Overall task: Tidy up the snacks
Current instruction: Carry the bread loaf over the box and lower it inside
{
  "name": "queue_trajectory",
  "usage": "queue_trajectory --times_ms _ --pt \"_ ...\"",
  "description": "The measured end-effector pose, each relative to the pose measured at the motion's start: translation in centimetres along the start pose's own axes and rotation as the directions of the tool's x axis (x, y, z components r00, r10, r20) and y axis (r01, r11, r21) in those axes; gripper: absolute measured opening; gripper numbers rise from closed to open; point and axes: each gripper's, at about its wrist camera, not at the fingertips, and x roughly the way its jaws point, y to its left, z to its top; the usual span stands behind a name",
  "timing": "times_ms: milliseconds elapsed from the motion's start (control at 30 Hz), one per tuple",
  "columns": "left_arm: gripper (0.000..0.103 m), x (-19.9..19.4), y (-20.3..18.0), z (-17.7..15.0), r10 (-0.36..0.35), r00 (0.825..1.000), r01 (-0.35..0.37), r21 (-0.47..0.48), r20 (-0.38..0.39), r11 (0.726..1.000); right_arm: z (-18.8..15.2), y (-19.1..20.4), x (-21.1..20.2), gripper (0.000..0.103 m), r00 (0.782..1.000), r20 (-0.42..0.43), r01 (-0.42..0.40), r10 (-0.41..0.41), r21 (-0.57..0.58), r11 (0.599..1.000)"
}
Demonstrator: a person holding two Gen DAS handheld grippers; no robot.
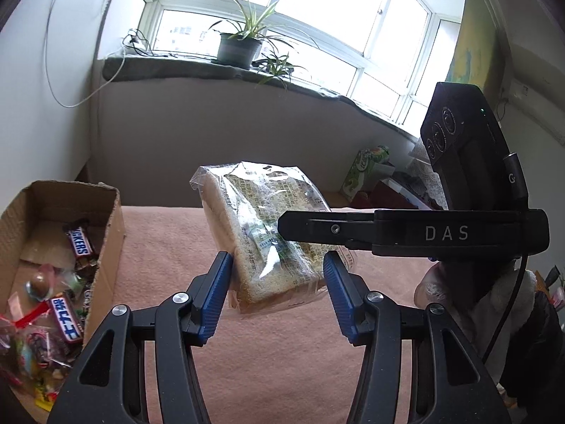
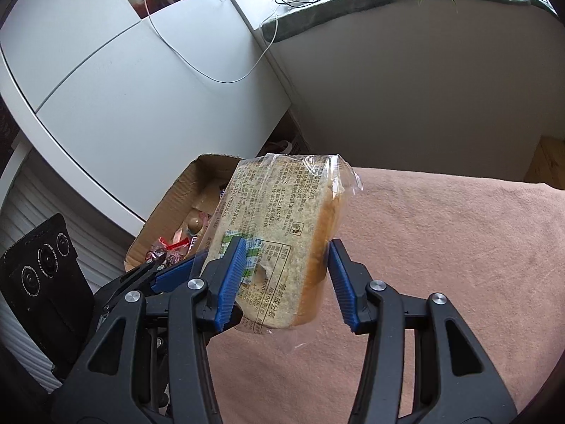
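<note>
A bag of sliced bread [image 1: 268, 233] in clear printed wrap hangs tilted in the air above the pink cloth [image 1: 282, 353]. My left gripper [image 1: 275, 268] is shut on its lower end, blue pads against both sides. One black finger [image 1: 317, 228] of my right gripper crosses in front of the bread from the right. In the right wrist view the bread [image 2: 282, 219] sits between the pads of my right gripper [image 2: 287, 251], which is shut on it. A blue pad [image 2: 176, 275] of the left gripper shows at its lower left.
An open cardboard box [image 1: 113, 212] holding Snickers bars [image 1: 79, 242] and several wrapped sweets stands at the left, also seen as the box [image 2: 169, 205] beside a white cabinet [image 2: 141, 106]. A potted plant [image 1: 240, 46] sits on the windowsill. A green carton [image 1: 363, 173] stands at the back right.
</note>
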Motion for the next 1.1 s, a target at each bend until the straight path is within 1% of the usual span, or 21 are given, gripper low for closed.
queue_trajectory --times_ms 100,267,433,700,933,1100 --pt "0.052 -1.1 1.2 -0.2 0.011 1.0 -0.01 -0.023 0.019 1.0 0.6 1.7 0.9 0.05 1.0 -0.005 -0.012 0.012 -0.026 1.0" --pt "0.052 -2.8 2.5 -0.4 0.061 0.997 -0.059 -0.04 0.054 0.997 1.4 4.1 2.2 0.05 0.999 -0.012 -0.037 0.037 -0.062 0.997" --pt "0.052 -4.1 4.1 -0.1 0.075 0.994 -0.069 -0.075 0.077 0.995 2.0 6.2 3.4 0.05 0.998 -0.024 -0.061 0.059 -0.091 0.994" --pt "0.052 -6.2 7.0 -0.1 0.142 0.984 -0.129 -0.117 0.111 0.985 3.0 10.1 6.4 0.05 0.994 -0.056 -0.097 0.09 -0.146 0.984" --pt "0.052 -7.6 10.0 -0.7 0.198 0.973 -0.178 -0.161 0.118 0.971 3.4 12.8 9.9 0.05 0.988 -0.094 -0.141 0.126 -0.172 0.975" --pt "0.052 -7.8 12.2 -1.4 0.231 0.968 -0.208 -0.202 0.1 0.957 3.2 14.1 12.5 0.05 0.981 -0.132 -0.163 0.139 -0.185 0.969"
